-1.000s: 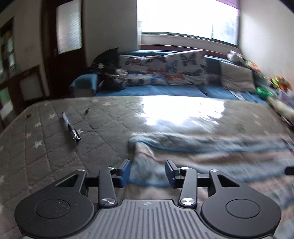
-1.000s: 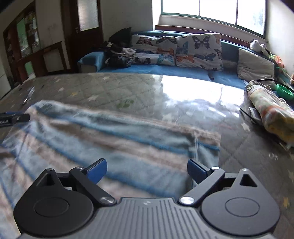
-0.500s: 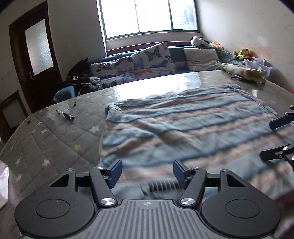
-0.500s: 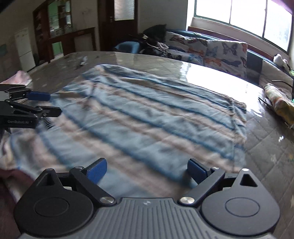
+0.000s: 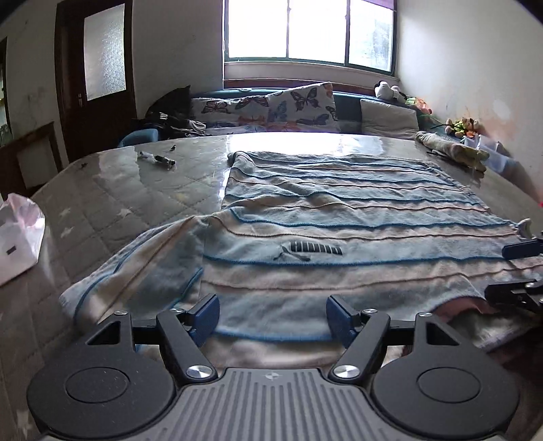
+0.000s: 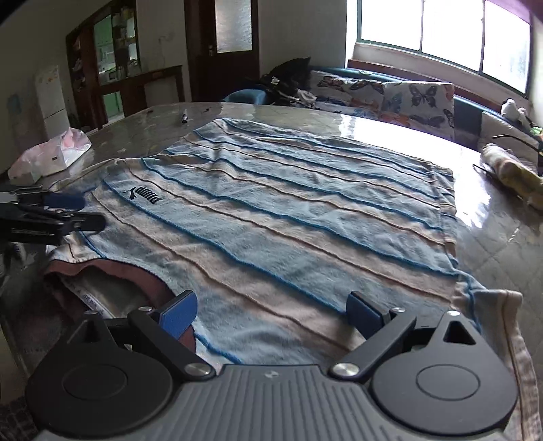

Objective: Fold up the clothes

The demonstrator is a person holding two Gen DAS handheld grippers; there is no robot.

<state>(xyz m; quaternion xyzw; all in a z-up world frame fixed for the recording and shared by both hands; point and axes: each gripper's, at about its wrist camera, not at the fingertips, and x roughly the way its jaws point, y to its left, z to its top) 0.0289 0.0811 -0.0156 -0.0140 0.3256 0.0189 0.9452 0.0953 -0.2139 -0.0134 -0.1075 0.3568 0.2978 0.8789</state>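
- Where the quilted, star-printed table (image 5: 101, 203) carries it, a striped shirt (image 5: 339, 210) in pale blue and cream lies spread flat, front side up, with a dark cat logo and lettering (image 6: 144, 196) on its chest
- The shirt's collar end is at the near edge of the table, and its maroon neck opening (image 6: 112, 271) shows in the right wrist view, just left of the right claw's left finger
- 1 sleeve (image 5: 142, 268) lies angled out to the left of the body in the left wrist view, rumpled, near the left claw's left finger
- The other sleeve (image 6: 502, 315) drapes toward the near right corner in the right wrist view
- The left gripper (image 5: 272, 313) hovers low over the near part of the shirt, its 2 blue-padded fingers spread wide and released, nothing between them
- The right gripper (image 6: 271, 313) likewise sits over the shoulder area beside the neck opening, its 2 fingers parted wide and empty
- Each claw shows at the edge of the other's view, apart from one another
- A marker pen (image 5: 159, 159) lies on the table beyond the shirt's far left corner
- A white plastic bag (image 6: 51, 156) rests near the table's left edge
- A rolled patterned cloth (image 6: 512, 176) lies at the far right of the table, well apart from the shirt
- Behind the table stands a blue sofa with butterfly cushions (image 5: 288, 108) under a bright window (image 5: 309, 30)
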